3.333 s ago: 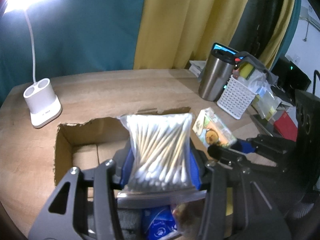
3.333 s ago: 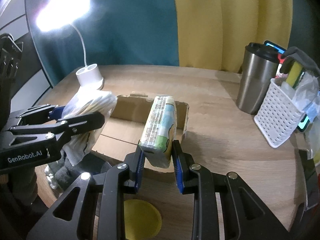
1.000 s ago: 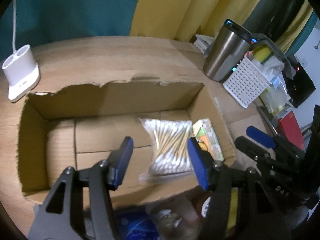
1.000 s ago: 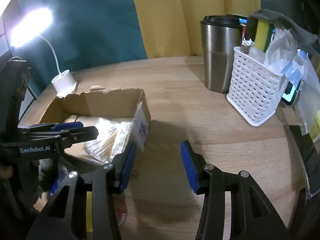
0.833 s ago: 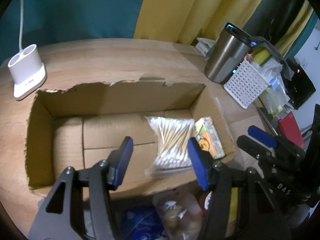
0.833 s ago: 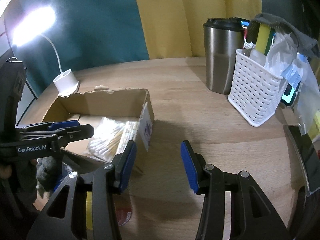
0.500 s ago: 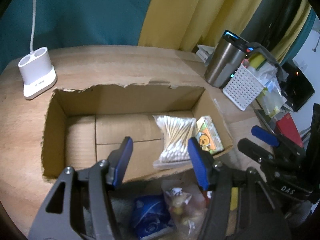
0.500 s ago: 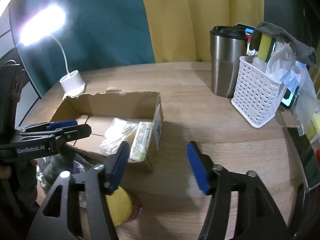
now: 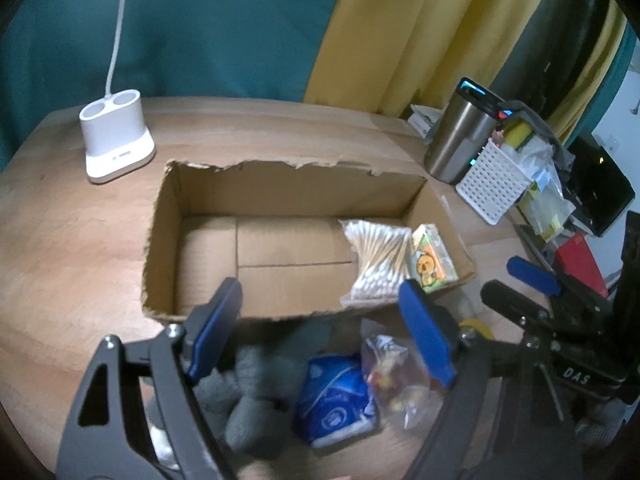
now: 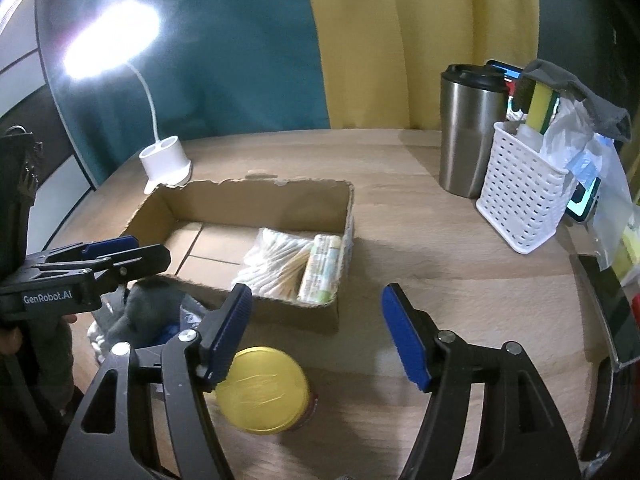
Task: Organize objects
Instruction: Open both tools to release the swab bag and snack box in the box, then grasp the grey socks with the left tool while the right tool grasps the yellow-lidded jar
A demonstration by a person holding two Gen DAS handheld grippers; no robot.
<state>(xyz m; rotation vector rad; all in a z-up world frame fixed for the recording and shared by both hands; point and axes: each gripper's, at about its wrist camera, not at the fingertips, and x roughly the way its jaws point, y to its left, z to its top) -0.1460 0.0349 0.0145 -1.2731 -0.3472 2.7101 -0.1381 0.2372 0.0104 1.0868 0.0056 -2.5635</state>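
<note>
Cardboard box point(image 9: 168, 216) was open-topped with a torn, ragged rim and sat on the wooden table point(image 9: 72, 240); its long axis ran left-right across the left wrist view. Inside the box, at its right end, lay a clear bag of cotton swabs point(image 9: 376, 258), wooden sticks with white tips, flat on the box floor, long axis running from the box's far wall toward its near wall. Touching the bag on the side nearer the box's right wall was a small tissue pack point(image 9: 434, 264), orange and green with a yellow cartoon chick, lying parallel to the swabs. Rest of the box floor showed bare cardboard. Left gripper point(image 9: 320, 332) hovered outside the box's near wall, tongs spread wide and holding nothing, tilted down over a pile just in front of that wall: a grey sock point(image 9: 256, 396), a blue packet point(image 9: 336, 400) and a clear bag of small items point(image 9: 396, 372), contents too blurred to name. Right gripper point(image 10: 316, 336) hovered off the box's near right corner, tongs also spread and empty, with a yellow-lidded jar point(image 10: 262, 390) on the table just in front of the box. White lamp base point(image 9: 116, 146) stood beyond the box's far left corner; steel tumbler point(image 10: 468, 132) and white basket point(image 10: 520, 204) stood well right of the box.
</note>
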